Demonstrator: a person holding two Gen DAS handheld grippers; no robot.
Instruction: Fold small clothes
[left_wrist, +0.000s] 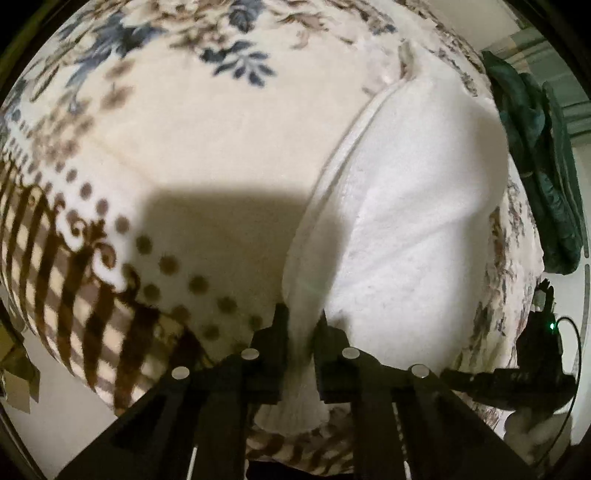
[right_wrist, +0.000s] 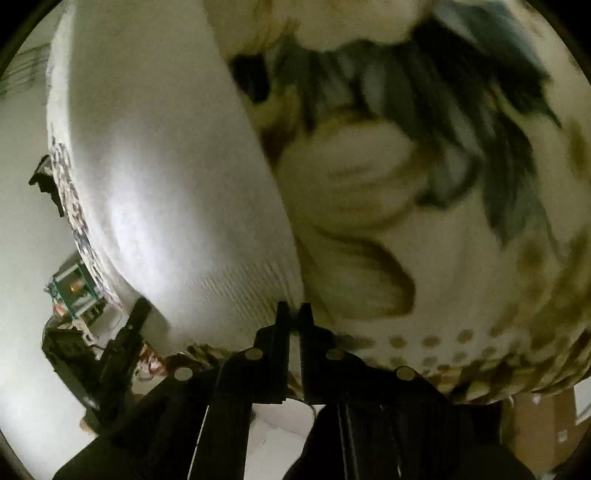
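Note:
A small white garment (left_wrist: 406, 206) lies on a cream floral blanket (left_wrist: 207, 140), reaching from the near edge up to the right. My left gripper (left_wrist: 302, 314) is shut on the garment's near hemmed edge, and white cloth bunches between and below its fingers. In the right wrist view the same white garment (right_wrist: 166, 166) fills the left half, with a ribbed band near my right gripper (right_wrist: 294, 308). The right gripper is shut on the corner of that ribbed edge. The right gripper also shows at the far right of the left wrist view (left_wrist: 517, 373).
The blanket has brown stripes and dots along its near border (left_wrist: 92, 295). A dark green garment (left_wrist: 535, 155) lies at the far right edge of the bed. Pale floor (right_wrist: 22, 258) and cluttered items (right_wrist: 74, 288) lie beyond the bed's edge.

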